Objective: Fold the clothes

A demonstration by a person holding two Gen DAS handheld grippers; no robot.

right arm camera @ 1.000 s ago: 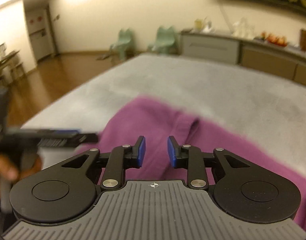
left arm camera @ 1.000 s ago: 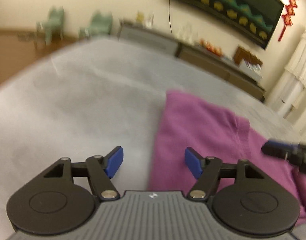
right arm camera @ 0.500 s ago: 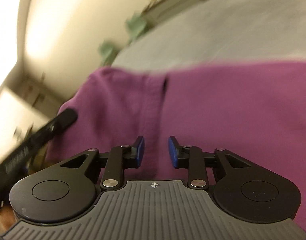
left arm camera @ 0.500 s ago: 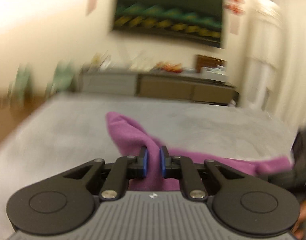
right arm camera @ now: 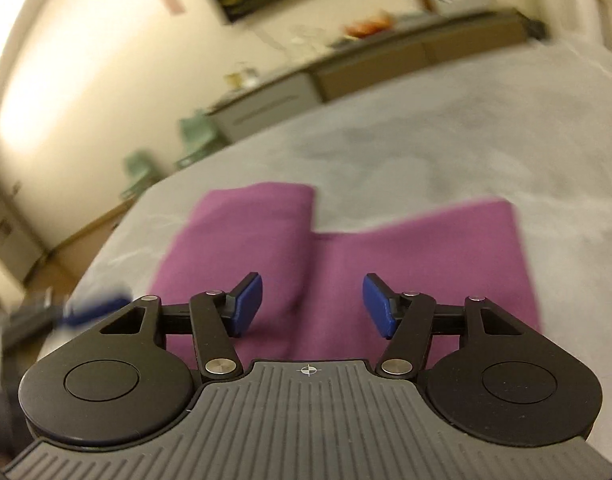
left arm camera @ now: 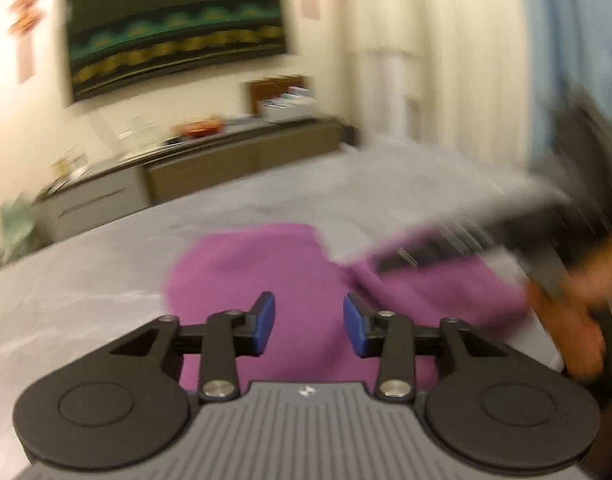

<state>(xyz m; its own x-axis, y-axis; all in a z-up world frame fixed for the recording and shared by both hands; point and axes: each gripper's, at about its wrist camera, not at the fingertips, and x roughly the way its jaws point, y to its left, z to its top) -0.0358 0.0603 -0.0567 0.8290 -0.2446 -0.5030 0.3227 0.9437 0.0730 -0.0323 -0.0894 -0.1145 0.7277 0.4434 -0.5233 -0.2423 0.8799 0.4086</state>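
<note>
My left claw (left arm camera: 307, 328) and right claw (right arm camera: 310, 306) both released, empty, above the folded purple fabric garment (right arm camera: 405, 264), flat near the grey bed's (right arm camera: 445, 136) near edge, bare room beyond.

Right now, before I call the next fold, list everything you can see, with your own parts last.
garment: one, purple, lying on the bed, a narrower part sticking out toward the far left
bed cover: one, grey, under the garment
sideboard: one, brown and grey, along the far wall, small blurred items on top
wall picture: one, dark with green and yellow pattern, above the sideboard
chairs: two, pale green, on the floor past the bed's far left corner
curtain: one, white, right of the sideboard
hand: one, at the right edge of the left view, blurred
left tongs: one, black with blue pads, open over the garment
right tongs: one, black with blue pads, open over the garment
</note>
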